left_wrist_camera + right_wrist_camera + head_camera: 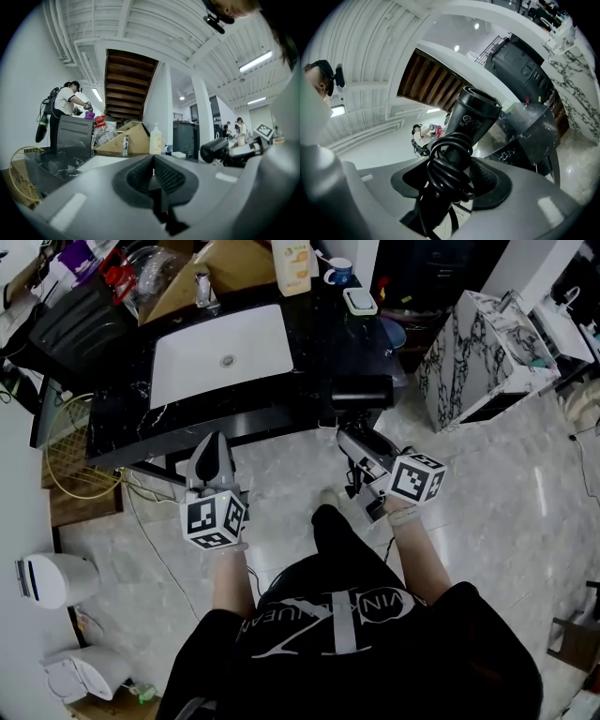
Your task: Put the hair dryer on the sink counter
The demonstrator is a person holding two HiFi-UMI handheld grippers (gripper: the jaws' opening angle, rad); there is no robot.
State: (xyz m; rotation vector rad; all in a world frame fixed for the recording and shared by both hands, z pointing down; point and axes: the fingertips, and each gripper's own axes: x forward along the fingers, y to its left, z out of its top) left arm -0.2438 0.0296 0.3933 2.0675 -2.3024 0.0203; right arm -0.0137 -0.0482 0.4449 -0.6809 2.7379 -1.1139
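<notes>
A: Your right tongs (pixel 450 180) are clamped on the handle of the black hair dryer (pixel 476 115). The ribbed pads press it from both sides, and its black cable (pixel 443 171) is coiled round the handle right at the grip.

B: Your left tongs (pixel 153 161) are pressed together, tip to tip, with nothing between them.

A: From your head camera, the right tongs (pixel 359 448) reach forward, and the hair dryer (pixel 361 390) has its barrel lying crosswise at the front right corner of the black, white-veined sink counter (pixel 314 343). Whether the barrel touches the top there, I can't tell.

B: Your left tongs (pixel 213 448) point at the counter's front edge, below the white rectangular basin (pixel 222 362) and well apart from the dryer.

A: Behind the basin you have a chrome tap (pixel 202 289), an open brown cardboard box (pixel 225 263) and a pale yellow pump bottle (pixel 293 266).

B: To the right of the bottle stands a small blue-and-white mug (pixel 338 271), with a white soap dish (pixel 360 301) nearer you. On the floor to your right stands a white cabinet with black marble veining (pixel 473 357).
</notes>
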